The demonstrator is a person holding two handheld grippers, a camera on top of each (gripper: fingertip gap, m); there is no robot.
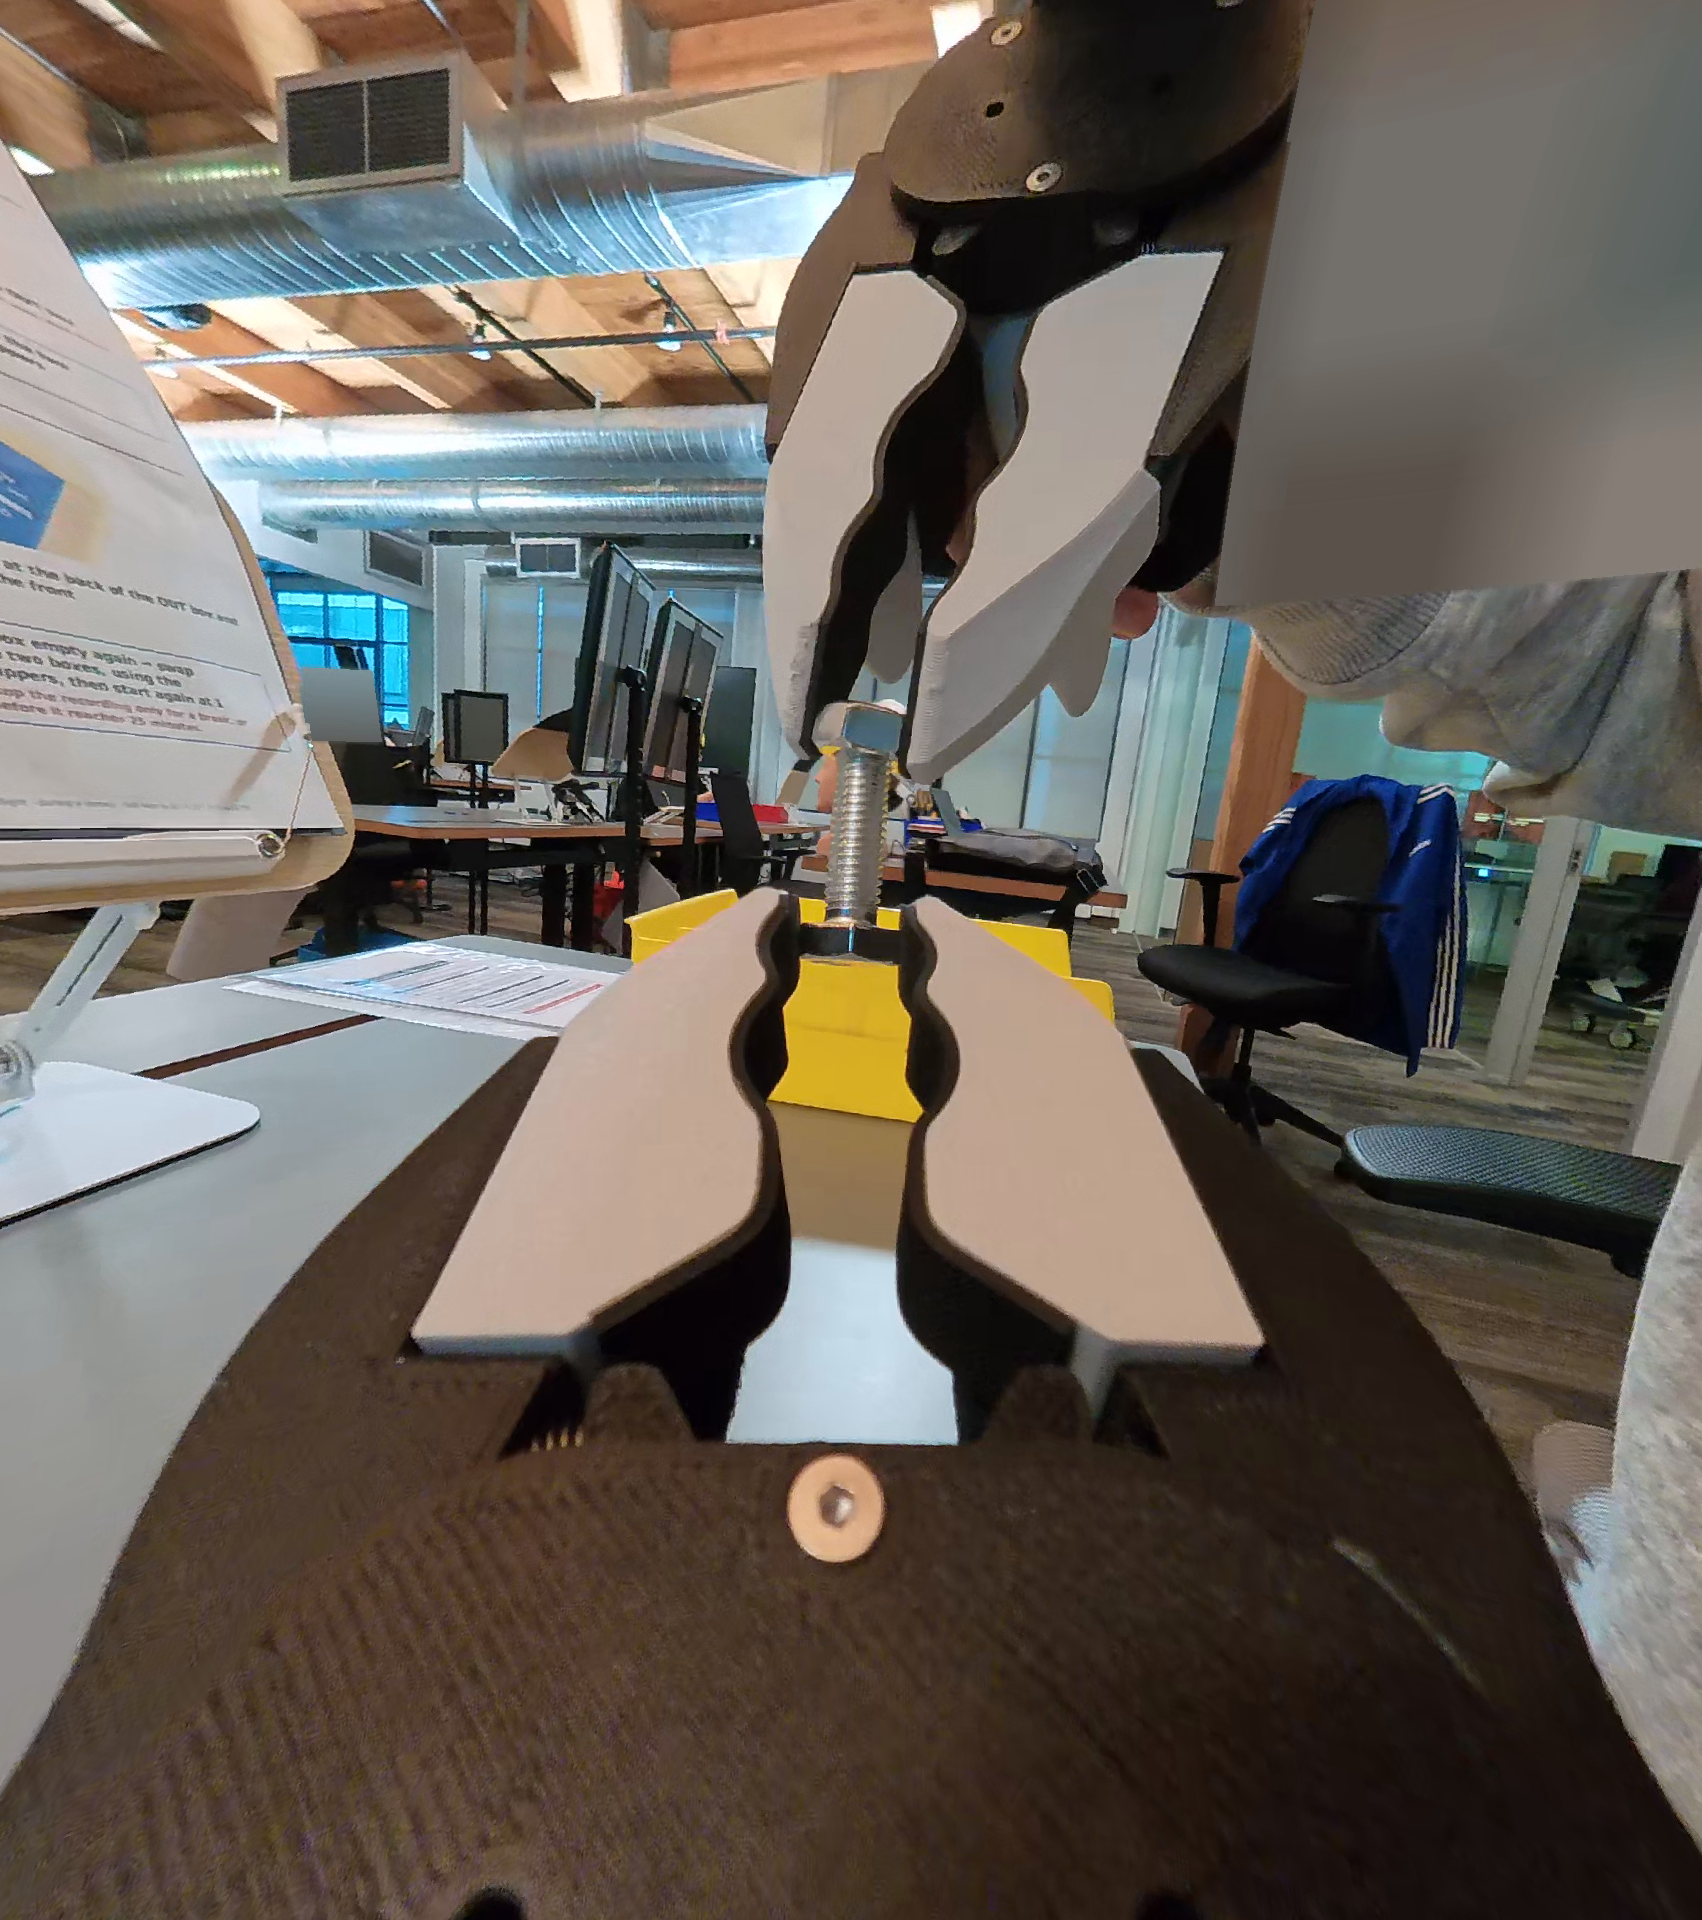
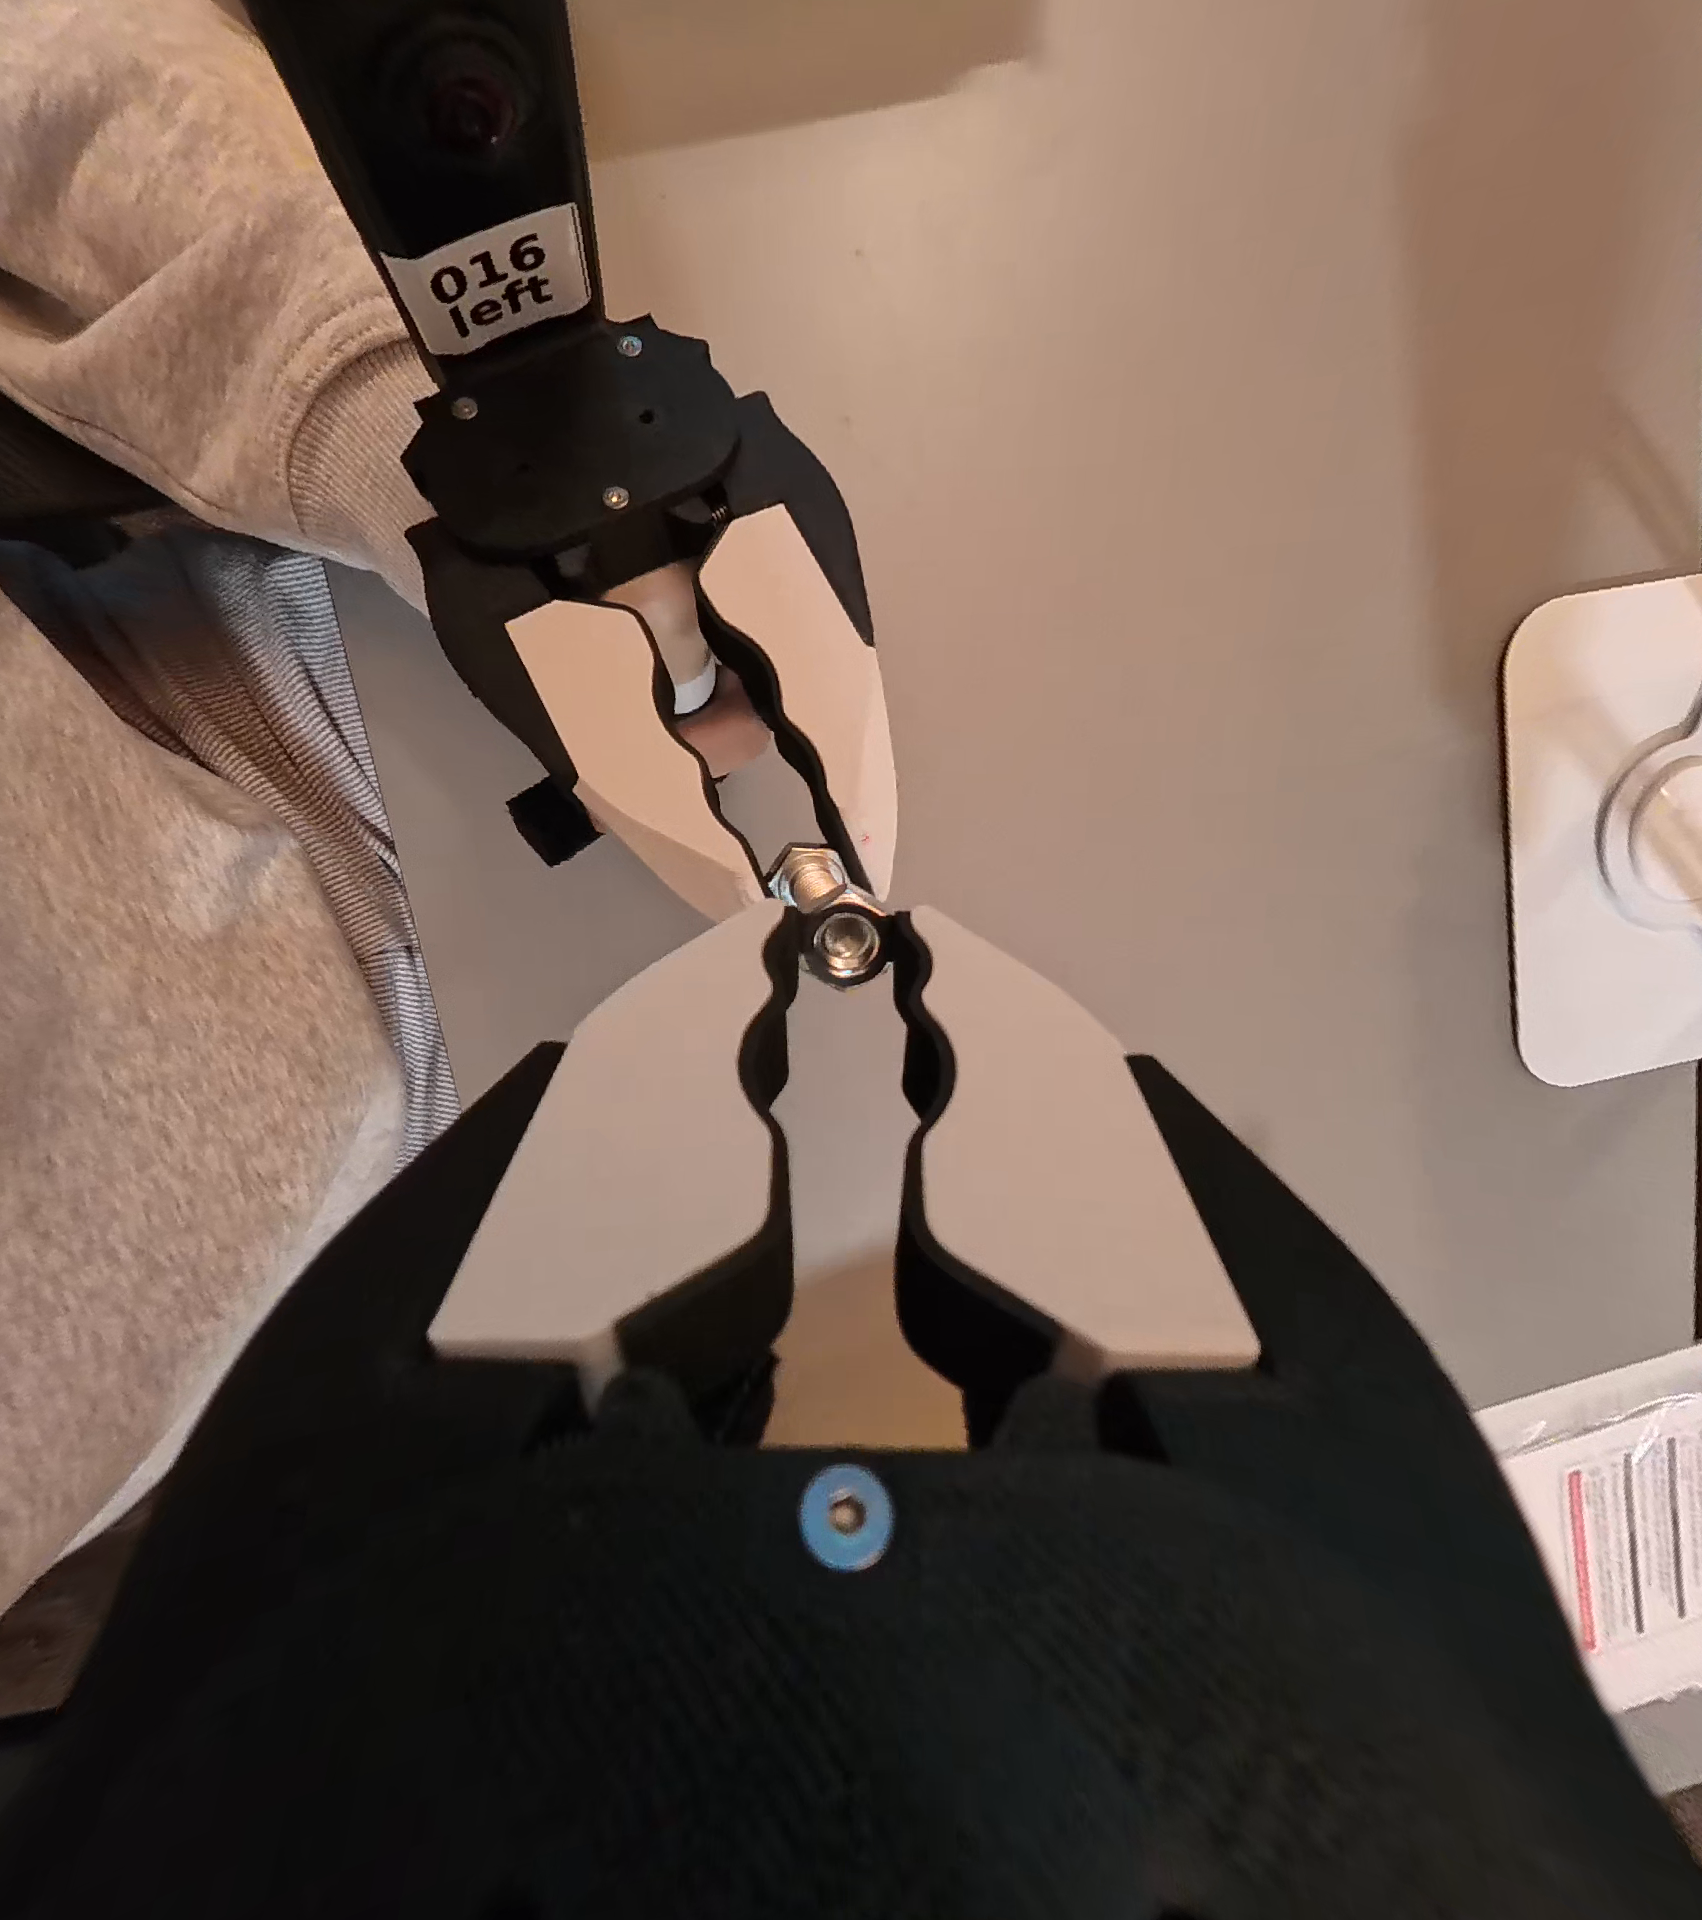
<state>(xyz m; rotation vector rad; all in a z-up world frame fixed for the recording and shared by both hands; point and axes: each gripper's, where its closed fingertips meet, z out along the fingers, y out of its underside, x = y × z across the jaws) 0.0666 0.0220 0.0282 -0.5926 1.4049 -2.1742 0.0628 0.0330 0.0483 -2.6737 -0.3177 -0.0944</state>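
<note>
L gripper (image 1: 849, 940) pinches nut (image 1: 845, 942) at bolt's low end, R gripper (image 1: 852, 743) clamps bolt (image 1: 852, 831) head from above, keeping threads upright, aligned.

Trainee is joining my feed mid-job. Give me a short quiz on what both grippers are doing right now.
1. Multiple choice: what does the left gripper clamp? A) a bolt head B) the nut C) a sheet of paper
2. True or false: the right gripper is open and clear of the bolt.
3. Fill in: the bin beyond the left gripper's fingertips is ____.

Key: 1 B. 2 False: the right gripper is shut on the bolt's head, from above. 3 Yellow.
</note>
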